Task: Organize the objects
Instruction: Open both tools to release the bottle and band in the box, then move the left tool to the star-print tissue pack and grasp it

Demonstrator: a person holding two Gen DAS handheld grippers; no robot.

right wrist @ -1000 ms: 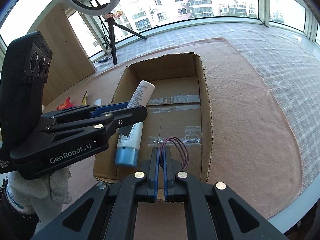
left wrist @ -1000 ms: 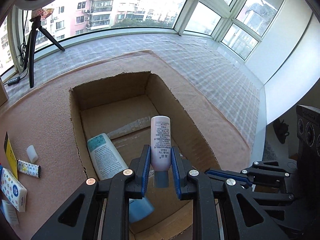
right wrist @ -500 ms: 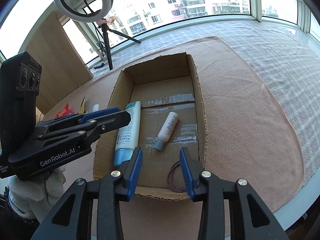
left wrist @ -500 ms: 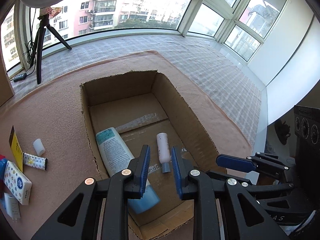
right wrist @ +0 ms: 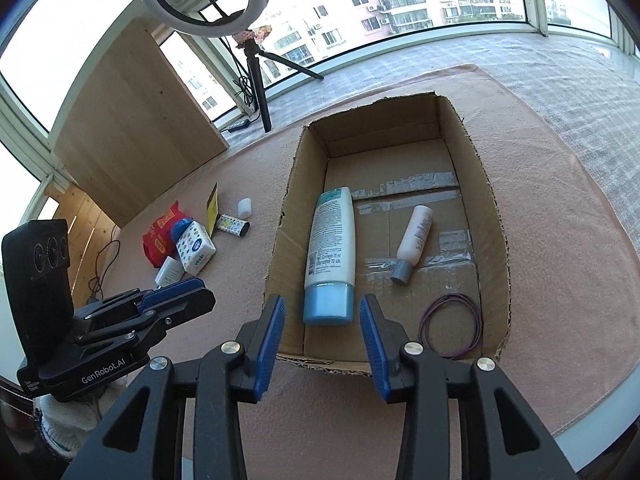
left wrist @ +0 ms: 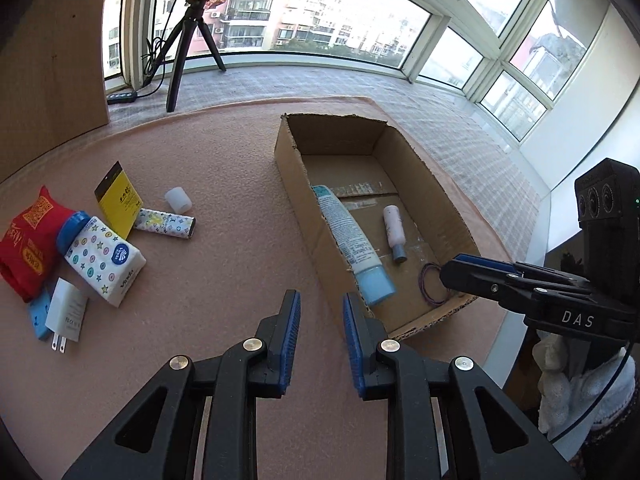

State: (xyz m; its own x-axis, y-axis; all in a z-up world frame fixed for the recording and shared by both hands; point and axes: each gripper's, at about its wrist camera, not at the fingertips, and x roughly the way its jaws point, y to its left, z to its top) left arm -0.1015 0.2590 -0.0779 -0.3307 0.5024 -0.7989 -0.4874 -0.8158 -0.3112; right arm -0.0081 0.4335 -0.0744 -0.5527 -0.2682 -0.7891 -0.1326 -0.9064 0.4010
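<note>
Grippers [left wrist: 319, 312] [right wrist: 322, 322] agape, empty; red pouch [right wrist: 160, 236] half-hidden.

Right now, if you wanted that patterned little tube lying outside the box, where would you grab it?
Probably across the middle of the patterned cylindrical tube, coming straight down from above. It lies flat on the pink mat, so its narrow round sides suit the open left gripper, well away from the yellow card touching one end.

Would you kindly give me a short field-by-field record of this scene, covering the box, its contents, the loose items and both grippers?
container: cardboard box, open top
in box: large tube, small bottle, purple hair ties
outside box: tissue pack, red packet, white charger, patterned tube
left gripper: open, empty
right gripper: open, empty
</note>
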